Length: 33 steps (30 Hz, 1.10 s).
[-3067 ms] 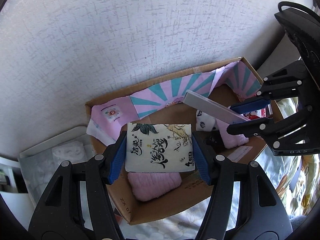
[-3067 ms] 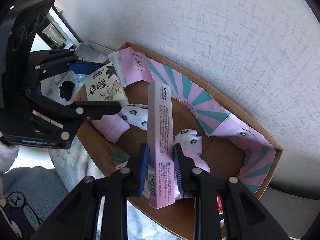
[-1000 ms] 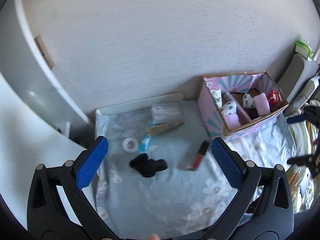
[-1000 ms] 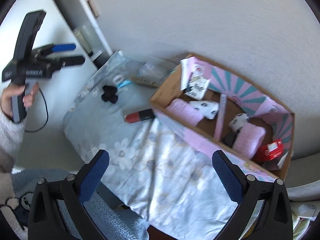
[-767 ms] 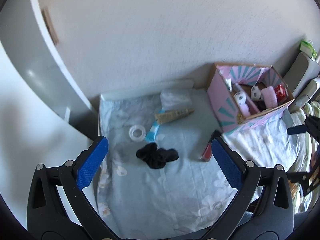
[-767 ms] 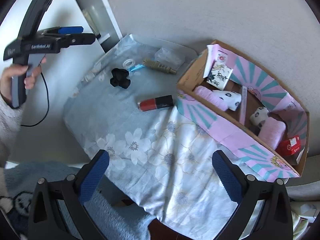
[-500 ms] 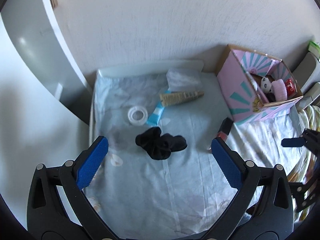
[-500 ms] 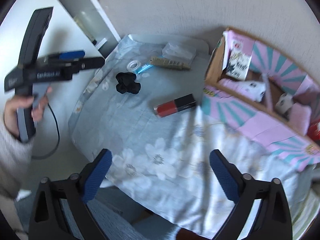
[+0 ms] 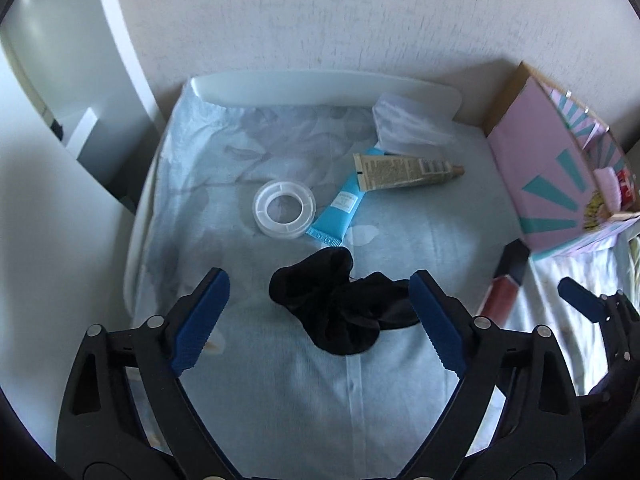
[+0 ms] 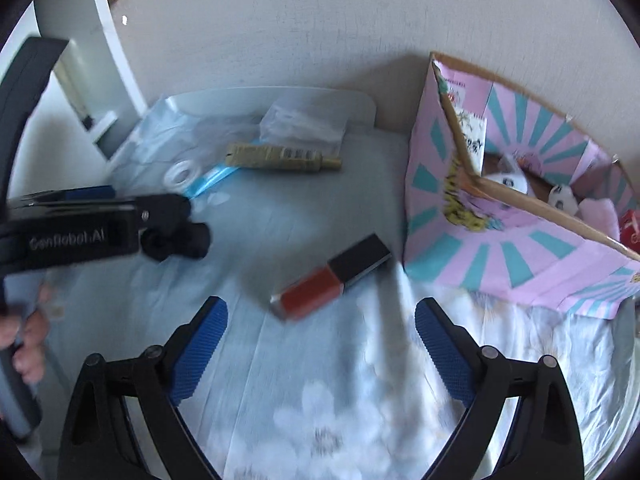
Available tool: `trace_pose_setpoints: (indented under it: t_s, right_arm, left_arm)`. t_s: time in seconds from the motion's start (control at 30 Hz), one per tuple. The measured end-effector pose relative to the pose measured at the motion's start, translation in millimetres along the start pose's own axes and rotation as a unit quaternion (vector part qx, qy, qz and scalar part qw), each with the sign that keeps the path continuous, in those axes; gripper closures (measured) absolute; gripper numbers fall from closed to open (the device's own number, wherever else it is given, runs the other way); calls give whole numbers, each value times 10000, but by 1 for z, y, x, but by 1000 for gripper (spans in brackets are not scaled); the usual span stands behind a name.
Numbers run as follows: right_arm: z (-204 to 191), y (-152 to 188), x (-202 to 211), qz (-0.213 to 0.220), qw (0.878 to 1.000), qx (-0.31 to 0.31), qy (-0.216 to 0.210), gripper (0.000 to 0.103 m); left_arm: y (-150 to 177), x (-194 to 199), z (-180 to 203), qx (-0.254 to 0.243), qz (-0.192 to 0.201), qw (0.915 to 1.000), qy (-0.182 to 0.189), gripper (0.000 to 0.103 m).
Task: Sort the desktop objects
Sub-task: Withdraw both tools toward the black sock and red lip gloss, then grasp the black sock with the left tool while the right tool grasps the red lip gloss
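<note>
A crumpled black sock (image 9: 344,312) lies on the pale blue cloth between the blue pads of my left gripper (image 9: 320,316), whose jaws are closing but do not press on it. Behind it lie a clear tape roll (image 9: 285,209), a blue tube (image 9: 340,210) and a tan tube (image 9: 404,170). In the right wrist view a red bottle with a black cap (image 10: 332,276) lies just ahead of my right gripper (image 10: 322,348), whose wide jaws are closing with nothing between them. The pink and teal cardboard box (image 10: 516,256) stands at the right, holding socks and packets.
A crinkled clear plastic bag (image 9: 404,126) rests by the white board (image 9: 320,88) at the back, against the wall. White furniture (image 9: 72,92) stands at the left. A person's hand (image 10: 24,344) holds the left gripper's handle. Flowered white cloth (image 10: 360,412) covers the near side.
Both grippers have let go of their packet and box, left the cardboard box and come down over the cloth. The left now straddles the black sock; the right nears the red bottle.
</note>
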State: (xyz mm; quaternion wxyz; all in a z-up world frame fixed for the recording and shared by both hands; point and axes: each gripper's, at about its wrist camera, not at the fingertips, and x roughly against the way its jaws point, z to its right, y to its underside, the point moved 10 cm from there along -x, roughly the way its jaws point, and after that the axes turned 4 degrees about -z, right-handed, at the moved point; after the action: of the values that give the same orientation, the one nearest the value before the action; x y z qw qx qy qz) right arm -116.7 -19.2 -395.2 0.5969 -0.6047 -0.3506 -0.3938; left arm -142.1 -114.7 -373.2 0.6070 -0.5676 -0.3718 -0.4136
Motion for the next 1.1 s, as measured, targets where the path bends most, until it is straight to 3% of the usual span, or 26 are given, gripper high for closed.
trace_pose_setpoints:
  t_s: [0.1,0.27,0.37,0.43,0.47,0.63,0.93,1.1]
  right_arm:
    - [-6,0,-15,17,9999,-153,-4,26]
    - [-4,-3,-23,187,9989,-432,84,32]
    - [-2,-8,-22,328,9983,-441,180,33]
    - [-1,-10,-23,362,9980,-506,124,42]
    - [0,-10,-25,330,9978,-556,122,43]
    - [7,-6,-32,265,9963,-819,30,57]
    - [-4,-7,-36,262,9988,-421,29,84]
    - [-3,-5,-35,184,9988,-428,-164,85]
  left_arm:
    - [4,-9,1,89,-8,9999,65,19]
    - [5,-13,2,129,80,9998,139,28]
    - [5,-15,4,65,80,9998,179,40]
    - [8,-21,6,35,-63,9996,257,56]
    - [9,-23,6,48,-109,9995,286,58]
    - [11,-21,5,91,-48,9994,325,67]
    - [10,-21,7,134,-89,9986,503,75]
    - [9,-17,10,132,-174,9982,557,82]
